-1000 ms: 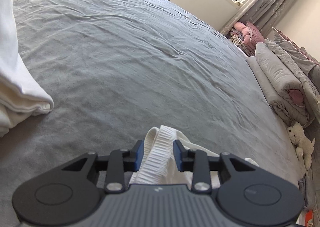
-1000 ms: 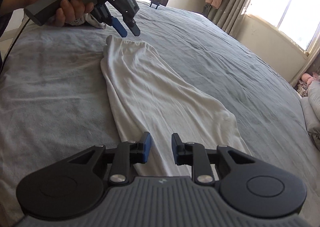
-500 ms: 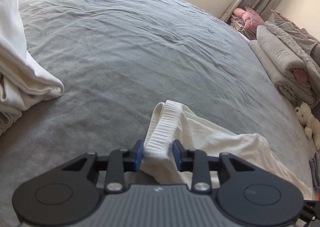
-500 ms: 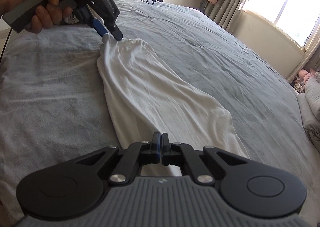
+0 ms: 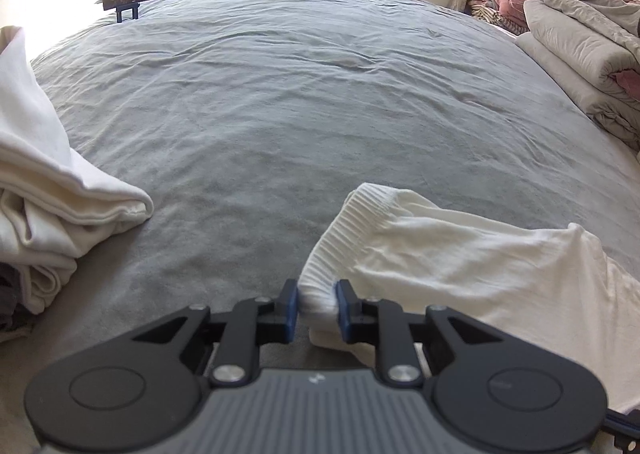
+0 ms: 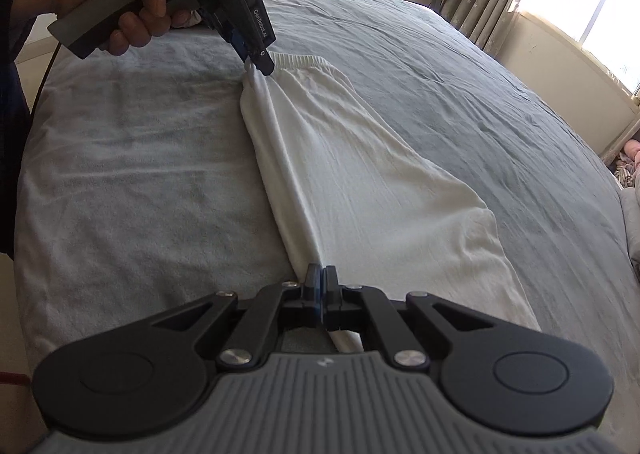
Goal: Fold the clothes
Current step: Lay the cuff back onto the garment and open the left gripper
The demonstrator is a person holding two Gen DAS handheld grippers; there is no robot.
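White garment [image 6: 360,174]: lies lengthwise on the bed, one long edge raised between two grips.
Left tongs [image 5: 318,308]: clamped on the ribbed hem corner of the garment, a thick bunch of cloth between the pads.
Right tongs [image 6: 320,288]: pressed together on the garment's same long edge, at its other end.
Step in hand: judged, a lengthwise fold with both corners held.
Next move: likely carry the pinched edge across the garment, both ends level, cloth taut.
Bed [image 5: 320,94]: grey wrinkled cover; cream folded cloth [image 5: 60,194] left of the garment.
Room: rolled quilts [image 5: 580,54] beyond the garment, curtains and bright window behind.
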